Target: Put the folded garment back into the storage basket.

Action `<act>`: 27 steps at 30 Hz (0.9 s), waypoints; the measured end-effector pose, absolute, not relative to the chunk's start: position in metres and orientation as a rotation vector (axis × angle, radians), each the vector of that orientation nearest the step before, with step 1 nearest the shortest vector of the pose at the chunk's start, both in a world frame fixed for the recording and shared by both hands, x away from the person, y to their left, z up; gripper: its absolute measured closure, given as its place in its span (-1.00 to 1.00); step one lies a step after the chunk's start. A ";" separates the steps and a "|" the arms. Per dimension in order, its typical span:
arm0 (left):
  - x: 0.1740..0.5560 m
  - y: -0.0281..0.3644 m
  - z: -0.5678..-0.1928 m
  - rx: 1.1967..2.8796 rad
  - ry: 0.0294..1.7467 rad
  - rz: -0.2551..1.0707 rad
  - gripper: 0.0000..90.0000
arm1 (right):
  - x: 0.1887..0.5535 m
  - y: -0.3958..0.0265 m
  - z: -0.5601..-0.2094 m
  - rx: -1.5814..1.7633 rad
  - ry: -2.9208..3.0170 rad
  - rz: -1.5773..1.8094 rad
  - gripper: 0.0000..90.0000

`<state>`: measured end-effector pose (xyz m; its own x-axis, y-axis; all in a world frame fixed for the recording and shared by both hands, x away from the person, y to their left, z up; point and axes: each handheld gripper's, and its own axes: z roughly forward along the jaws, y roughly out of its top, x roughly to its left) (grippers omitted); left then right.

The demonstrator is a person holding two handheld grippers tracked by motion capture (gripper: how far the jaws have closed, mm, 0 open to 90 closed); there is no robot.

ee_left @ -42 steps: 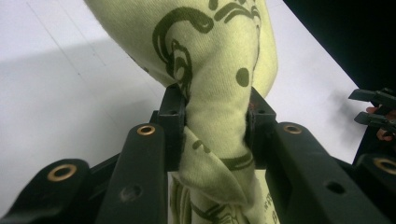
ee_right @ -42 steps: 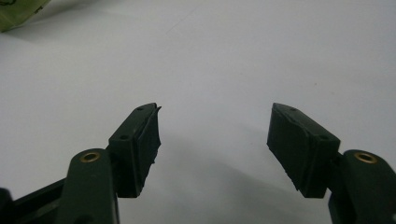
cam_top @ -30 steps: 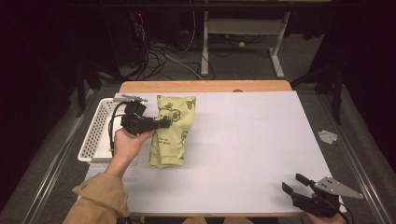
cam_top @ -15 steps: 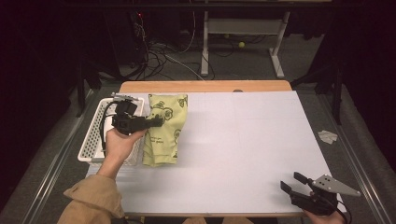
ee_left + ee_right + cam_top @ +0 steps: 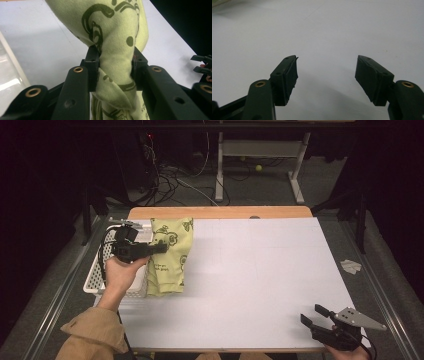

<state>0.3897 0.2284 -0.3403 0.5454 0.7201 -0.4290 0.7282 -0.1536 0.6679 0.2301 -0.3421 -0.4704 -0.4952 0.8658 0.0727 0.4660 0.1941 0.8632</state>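
Note:
A yellow-green garment [image 5: 170,255] with a dark print hangs bunched at the table's left side, its lower end trailing on the white surface. My left gripper [image 5: 161,247] is shut on it; in the left gripper view both pads squeeze a thick fold of the garment [image 5: 117,37]. Held by a hand with a tan sleeve, the left gripper [image 5: 113,67] sits beside the white basket [image 5: 97,280]. My right gripper [image 5: 312,314] rests at the table's front right corner. Its jaws stand open over bare white table in the right gripper view, right gripper [image 5: 327,67], nothing between them.
The white perforated basket sits at the table's left edge, partly behind the hand. A white sheet [image 5: 260,280] covers the wooden table. Beyond the far edge lie cables [image 5: 180,175] and a metal stand [image 5: 260,155] on the dark floor.
The left hand has carried the garment leftward, toward the basket, and the cloth has shifted with it. The right gripper has stayed where it was.

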 end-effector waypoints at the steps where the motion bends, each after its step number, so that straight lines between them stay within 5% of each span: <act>1: 0.390 0.229 -0.340 1.883 1.185 -0.010 0.43 | 0.230 -0.342 -0.470 1.243 2.043 1.236 -0.22; 27: 0.384 0.267 -0.320 1.806 1.216 0.027 0.43 | 0.233 -0.341 -0.470 1.241 2.045 1.240 -0.22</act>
